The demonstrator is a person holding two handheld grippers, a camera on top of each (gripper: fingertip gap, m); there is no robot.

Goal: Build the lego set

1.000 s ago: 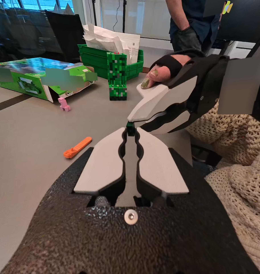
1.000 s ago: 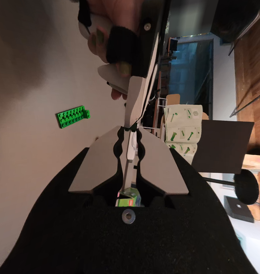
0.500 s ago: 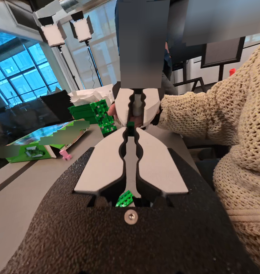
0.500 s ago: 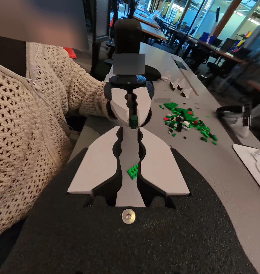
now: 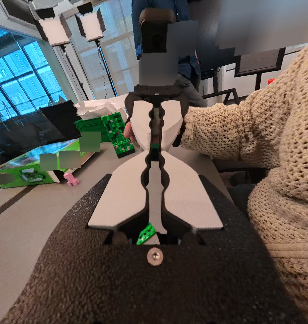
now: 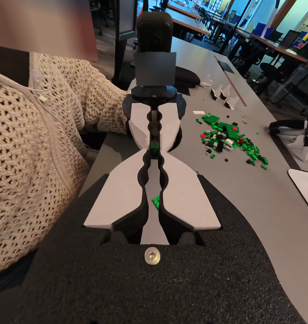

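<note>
You hold both grippers tip to tip above the grey table (image 6: 228, 184), well left of the loose brick pile (image 6: 232, 138). Your left gripper (image 5: 154, 155) pinches a dark green brick (image 5: 155, 154), narrow. Your right gripper (image 6: 154, 154) clamps a second green brick (image 6: 154, 145) touching it.

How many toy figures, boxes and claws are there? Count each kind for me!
Green blocky brick figure: 1
Small pink brick animal: 1
Green cardboard set box: 1
Green plastic bin: 1
White claws, left claw and right claw, meeting on a small green brick piece: 2
Total: 6
</note>
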